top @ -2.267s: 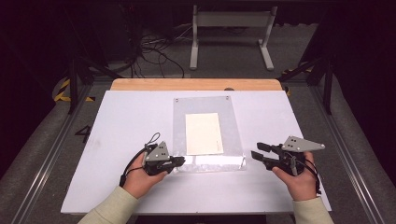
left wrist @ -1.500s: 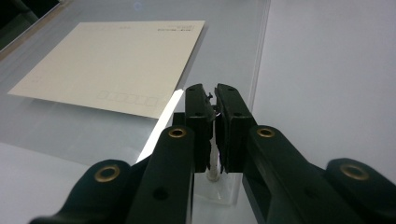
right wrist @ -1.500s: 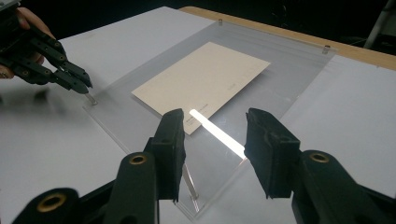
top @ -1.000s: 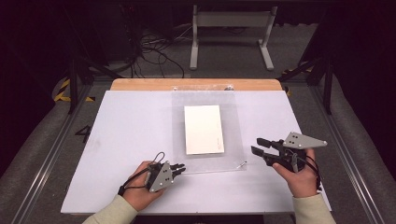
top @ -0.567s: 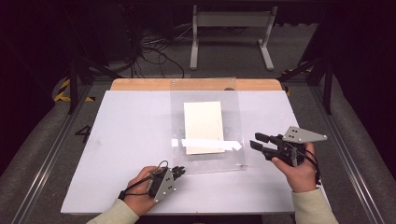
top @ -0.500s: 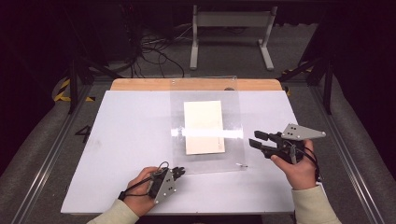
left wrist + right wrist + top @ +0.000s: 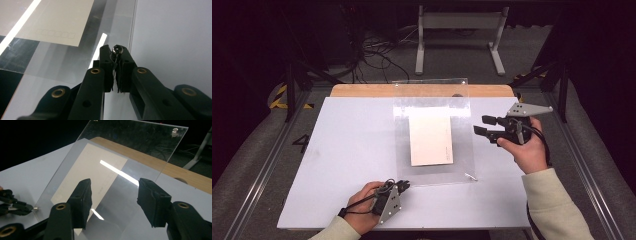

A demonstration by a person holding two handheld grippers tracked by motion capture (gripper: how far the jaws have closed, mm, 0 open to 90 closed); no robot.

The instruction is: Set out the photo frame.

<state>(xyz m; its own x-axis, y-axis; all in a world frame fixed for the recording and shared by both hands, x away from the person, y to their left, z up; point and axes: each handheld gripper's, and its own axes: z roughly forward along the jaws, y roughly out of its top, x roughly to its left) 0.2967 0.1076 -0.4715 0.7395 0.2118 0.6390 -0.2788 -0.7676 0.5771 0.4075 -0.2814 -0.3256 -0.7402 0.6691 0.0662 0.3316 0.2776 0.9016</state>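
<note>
White table top (image 7: 342, 150) carries all items, with a dark floor and cables beyond it. Landmark for positions: the cream card (image 7: 430, 140) lying flat at mid-table.

Nearest the person, the left gripper (image 7: 401, 186) sits at the table's near edge, just short of the card's near left corner. Its jaws are pressed together on a small shiny-headed pin (image 7: 117, 49), whose head shows above the closed tips in the left gripper view. The pin sits at the near left corner of the clear plastic sheet (image 7: 432, 165) that covers the card.

Beyond the card's right edge, the right gripper (image 7: 484, 126) is held raised, pointing toward the sheet. Its jaws have just been opening and stand spread; in the right gripper view the fingers (image 7: 82, 197) straddle open air, with the sheet seen beyond and between them, not pinched.

Past the card, the sheet's far edge tilts upward off the table, toward the wooden strip (image 7: 362, 90) at the table's far side.
</note>
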